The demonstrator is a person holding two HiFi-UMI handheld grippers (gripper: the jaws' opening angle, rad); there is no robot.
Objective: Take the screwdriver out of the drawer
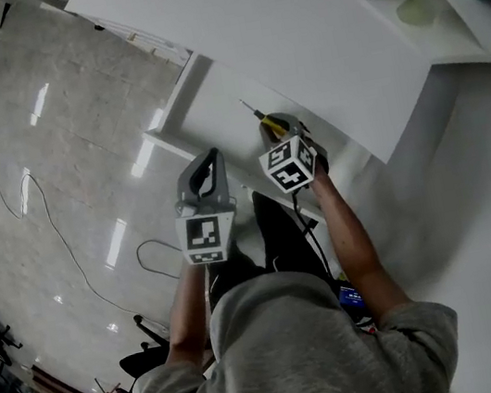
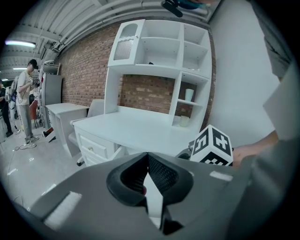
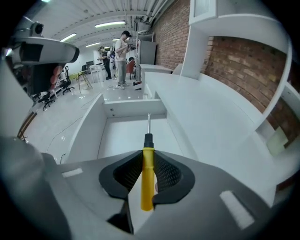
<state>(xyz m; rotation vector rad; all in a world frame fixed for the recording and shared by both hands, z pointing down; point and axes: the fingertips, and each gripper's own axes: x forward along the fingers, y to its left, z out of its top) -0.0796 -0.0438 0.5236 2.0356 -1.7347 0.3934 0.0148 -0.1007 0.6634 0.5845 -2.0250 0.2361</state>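
Head view hides most of the yellow-handled, steel-shafted screwdriver [image 1: 265, 120] behind your right gripper [image 1: 278, 127]; only its shaft and a strip of handle show. Right gripper view shows those jaws clamped on the handle, with the shaft held above the open white drawer [image 3: 124, 136], whose near end the gripper body cuts off. Your left gripper [image 2: 147, 161] has its jaws together with nothing between them, and faces the white desk with shelf unit [image 2: 140, 129].

— The screwdriver [image 3: 147, 173]: glossy yellow plastic handle, bare metal shaft.
— And the drawer [image 3: 136, 108] is smooth matt white, the floor [image 1: 28, 135] polished glossy, the wall [image 2: 89, 70] rough brick.
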